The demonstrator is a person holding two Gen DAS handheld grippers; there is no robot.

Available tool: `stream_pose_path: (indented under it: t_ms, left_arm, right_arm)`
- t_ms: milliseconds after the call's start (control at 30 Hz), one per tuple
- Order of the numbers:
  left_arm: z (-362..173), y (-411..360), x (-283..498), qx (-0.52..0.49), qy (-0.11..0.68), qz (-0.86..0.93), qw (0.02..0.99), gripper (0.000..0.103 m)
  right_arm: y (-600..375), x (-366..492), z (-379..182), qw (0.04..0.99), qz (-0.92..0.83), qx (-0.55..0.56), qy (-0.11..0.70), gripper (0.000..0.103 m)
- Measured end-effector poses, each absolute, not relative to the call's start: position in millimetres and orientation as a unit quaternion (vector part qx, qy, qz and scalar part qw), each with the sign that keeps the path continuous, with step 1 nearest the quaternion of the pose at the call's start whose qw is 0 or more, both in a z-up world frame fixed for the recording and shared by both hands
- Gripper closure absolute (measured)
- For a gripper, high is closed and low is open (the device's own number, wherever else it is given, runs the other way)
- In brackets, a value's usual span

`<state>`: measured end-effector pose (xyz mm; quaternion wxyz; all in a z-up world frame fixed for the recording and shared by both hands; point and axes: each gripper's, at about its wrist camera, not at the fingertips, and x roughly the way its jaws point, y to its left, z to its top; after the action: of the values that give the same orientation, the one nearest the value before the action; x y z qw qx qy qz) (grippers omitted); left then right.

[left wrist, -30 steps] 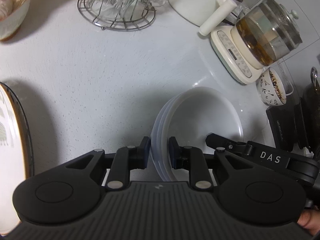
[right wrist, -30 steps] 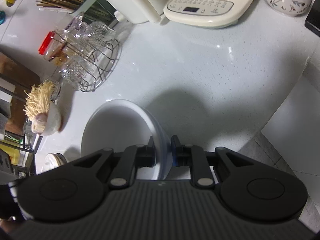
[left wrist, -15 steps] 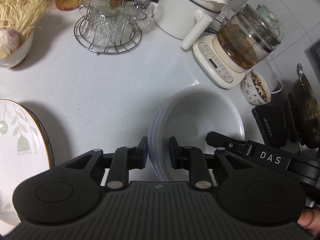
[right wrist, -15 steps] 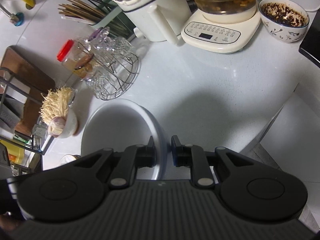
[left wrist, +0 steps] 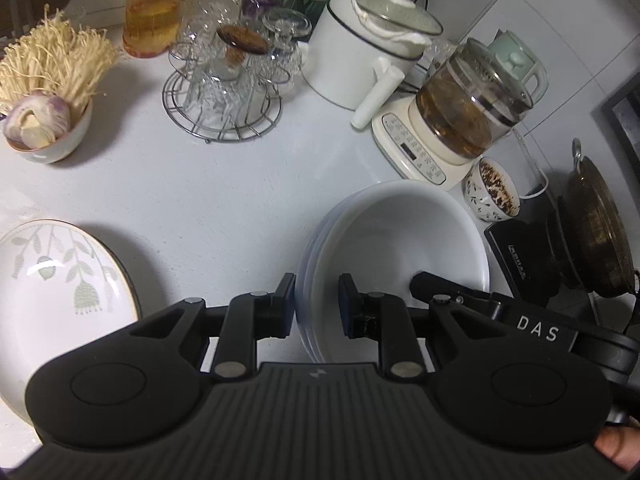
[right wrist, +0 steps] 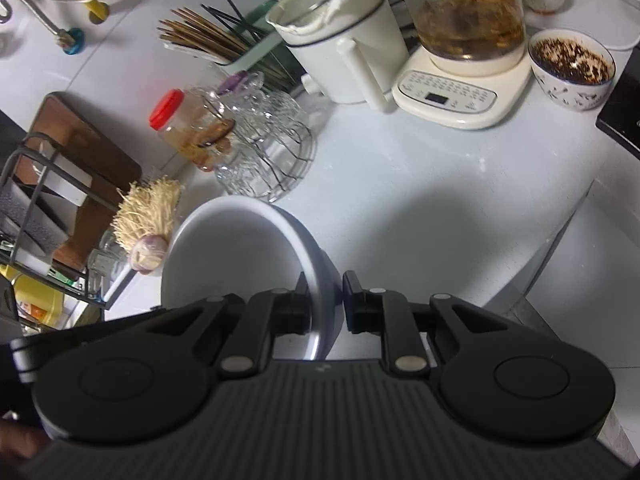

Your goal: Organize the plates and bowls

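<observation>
Stacked bowls point(left wrist: 404, 236): plain white. Plate point(left wrist: 60, 280): white, grey-green leaf pattern, gold rim. Jar lid point(right wrist: 167, 108): red.

The leaf-patterned plate point(left wrist: 52, 292) runs off the left edge and under the left tongs' body. The near rim of the stacked white bowls point(left wrist: 400, 240) is hidden behind the tongs. In the right wrist view, the glass kettle point(right wrist: 464, 12) is cut off at the top, and the wire rack's point(right wrist: 36, 216) contents are too blurred to tell.
</observation>
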<state>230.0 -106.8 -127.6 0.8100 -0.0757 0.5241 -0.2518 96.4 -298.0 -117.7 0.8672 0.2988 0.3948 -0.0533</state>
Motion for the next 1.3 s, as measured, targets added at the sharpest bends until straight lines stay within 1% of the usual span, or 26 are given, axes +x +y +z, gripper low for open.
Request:
stream_pose_path:
  t_ms: [533, 967, 1167, 1300]
  left_arm:
    - [-103.0, -38.7, 221.2, -0.092, 0.508, -0.233, 0.824, 0.078]
    - [-105.2, 25.7, 218.2, -0.137, 0.504, -0.193, 0.831, 0.078]
    - [-110.9, 64.8, 219.3, -0.149, 0.509, -0.159, 0.833, 0.078]
    - [-123.9, 88.0, 223.9, -0.169, 0.521, -0.143, 0.825, 0.078]
  right_arm:
    - [-242.7, 103.1, -97.7, 0.884, -0.015, 0.268, 0.383, 0.084]
    - [-191.9, 124.8, -94.0, 0.886, 0.025, 0.233, 0.401, 0.084]
    - [-157.3, 138.9, -103.5, 0.878, 0.054, 0.226, 0.418, 0.084]
    - [-138.5, 149.4, -116.1, 0.87, 0.066, 0.22, 0.436, 0.084]
